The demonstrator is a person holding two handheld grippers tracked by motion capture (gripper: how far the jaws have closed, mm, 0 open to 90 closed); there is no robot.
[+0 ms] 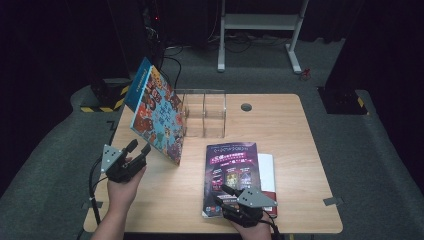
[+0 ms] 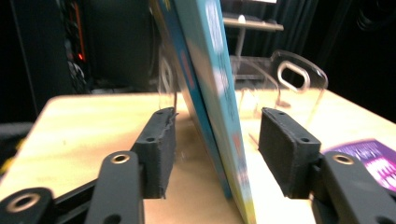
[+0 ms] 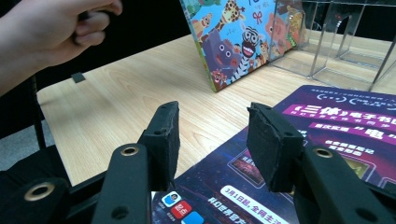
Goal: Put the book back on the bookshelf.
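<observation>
A colourful picture book [image 1: 157, 112] stands tilted on the wooden table [image 1: 285, 130], leaning against a clear acrylic organiser [image 1: 205, 112]. My left gripper [image 1: 138, 148] is open at the book's lower left edge. In the left gripper view the book's edge [image 2: 215, 93] runs between the two pads of that gripper [image 2: 217, 154], with a gap on each side. A purple magazine [image 1: 231, 170] lies flat at the front of the table on a white book [image 1: 268, 170]. My right gripper [image 1: 222, 194] is open just above the magazine's near edge [image 3: 336, 135], its pads [image 3: 275, 144] holding nothing.
The organiser [image 3: 345, 42] has several upright dividers and a handle cutout [image 2: 293, 75]. A round grommet [image 1: 246, 106] sits near the table's far edge. Bare wood lies between the two grippers. White table legs [image 1: 295, 45] stand on the floor behind.
</observation>
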